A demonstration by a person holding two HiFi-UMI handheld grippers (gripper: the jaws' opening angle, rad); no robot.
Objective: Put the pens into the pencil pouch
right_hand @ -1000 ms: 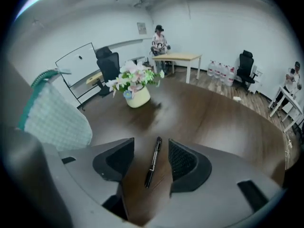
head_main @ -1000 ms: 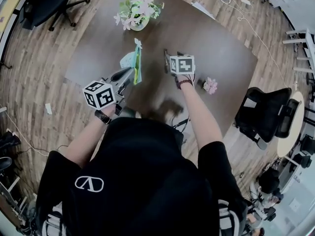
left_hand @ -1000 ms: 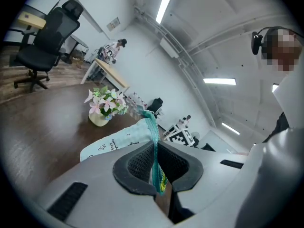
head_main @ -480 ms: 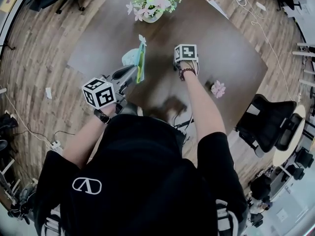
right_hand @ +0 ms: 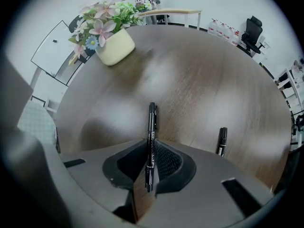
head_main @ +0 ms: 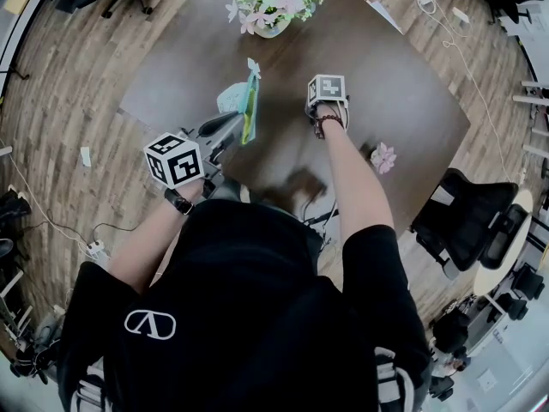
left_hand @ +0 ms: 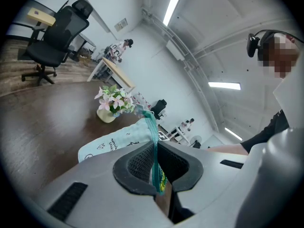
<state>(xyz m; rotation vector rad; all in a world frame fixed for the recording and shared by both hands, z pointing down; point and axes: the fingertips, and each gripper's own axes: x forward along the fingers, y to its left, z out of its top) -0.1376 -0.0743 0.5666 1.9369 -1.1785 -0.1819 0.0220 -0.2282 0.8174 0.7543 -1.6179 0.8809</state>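
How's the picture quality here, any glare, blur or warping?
Head view: fisheye bows the table edges. Left gripper view: ceiling light strips blow out white; pencil pouch sharp. Right gripper view: pale sheen on the table, pen crisp, corners vignetted black.

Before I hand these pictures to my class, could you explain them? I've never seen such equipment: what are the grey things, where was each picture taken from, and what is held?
No robot here: a person holds a two-jaw gripper in each hand. The head view comes from a camera on the person's head, looking down at a dark wooden table. The other two come from cameras riding on the grippers, looking along their grey jaws. The left gripper is shut on the edge of a pale green pencil pouch, holding it up. The right gripper points down at the table; its jaws have just been closing and now pinch a black pen. A second pen lies beside it on the table, and a pot of flowers stands further back.
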